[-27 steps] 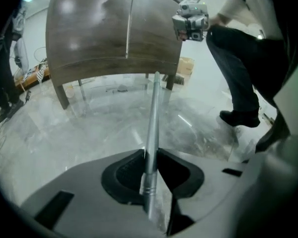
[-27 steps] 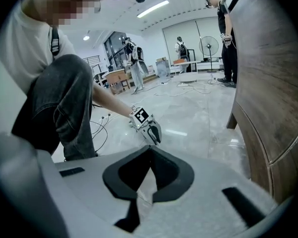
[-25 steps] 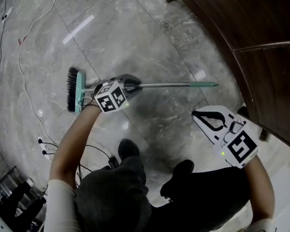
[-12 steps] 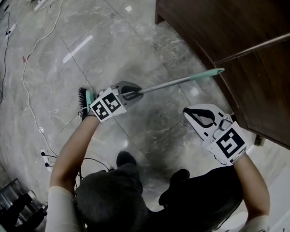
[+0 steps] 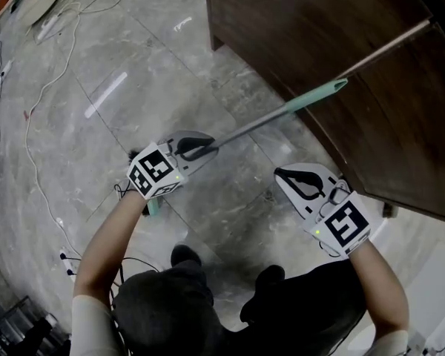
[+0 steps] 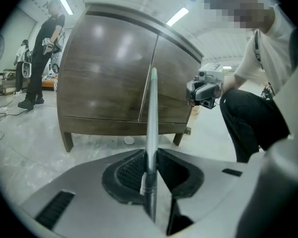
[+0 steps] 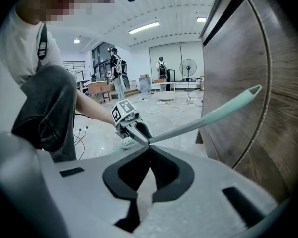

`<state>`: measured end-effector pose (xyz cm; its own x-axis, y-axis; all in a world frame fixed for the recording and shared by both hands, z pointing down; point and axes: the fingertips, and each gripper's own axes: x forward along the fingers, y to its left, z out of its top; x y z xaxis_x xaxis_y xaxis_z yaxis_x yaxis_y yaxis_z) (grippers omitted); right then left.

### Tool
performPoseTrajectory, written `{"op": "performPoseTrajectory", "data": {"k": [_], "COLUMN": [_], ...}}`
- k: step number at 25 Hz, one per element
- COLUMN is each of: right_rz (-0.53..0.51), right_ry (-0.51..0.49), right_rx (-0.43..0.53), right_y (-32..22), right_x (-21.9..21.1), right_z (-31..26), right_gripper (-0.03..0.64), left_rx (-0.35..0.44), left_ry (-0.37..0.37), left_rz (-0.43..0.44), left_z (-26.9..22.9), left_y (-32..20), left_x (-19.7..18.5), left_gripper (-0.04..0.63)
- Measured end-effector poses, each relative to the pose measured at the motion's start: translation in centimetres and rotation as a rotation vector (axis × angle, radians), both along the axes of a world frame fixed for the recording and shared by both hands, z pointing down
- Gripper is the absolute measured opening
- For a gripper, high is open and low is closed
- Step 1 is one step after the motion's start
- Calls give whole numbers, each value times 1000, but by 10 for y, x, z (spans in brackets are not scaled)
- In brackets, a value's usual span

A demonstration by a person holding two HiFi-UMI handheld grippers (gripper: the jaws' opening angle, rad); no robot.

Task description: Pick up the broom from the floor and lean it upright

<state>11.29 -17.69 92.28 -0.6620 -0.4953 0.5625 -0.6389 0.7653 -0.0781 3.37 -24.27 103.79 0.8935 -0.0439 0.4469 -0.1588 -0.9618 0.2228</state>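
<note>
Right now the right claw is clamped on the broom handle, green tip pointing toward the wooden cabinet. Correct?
No: the left claw is the one clamped on the broom handle, as the left gripper view shows. The right claw is shut on nothing. The green tip does point toward the wooden cabinet.

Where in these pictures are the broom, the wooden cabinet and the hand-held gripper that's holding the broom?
broom (image 5: 252, 127): head view, on its metal shaft.
wooden cabinet (image 5: 297, 28): head view, on its dark front.
left hand-held gripper (image 5: 206, 147): head view, between its jaw tips, shut on the broom.
</note>
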Motion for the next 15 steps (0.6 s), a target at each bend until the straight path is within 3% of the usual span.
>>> {"op": "performPoseTrajectory", "data": {"k": [8, 15], "right_rz": [26, 100], "right_ry": [-6, -33], "right_rx": [163, 187], "right_y": [-18, -17], "right_x": [12, 35], "right_z": [-53, -72], "right_gripper": [0, 0], "left_rx": [-4, 4], "left_ry": [86, 212], "left_rz": [-9, -7], "left_z": [-57, -125], "left_y": [-19, -12], "left_x": [51, 91], "left_gripper": [72, 71]}}
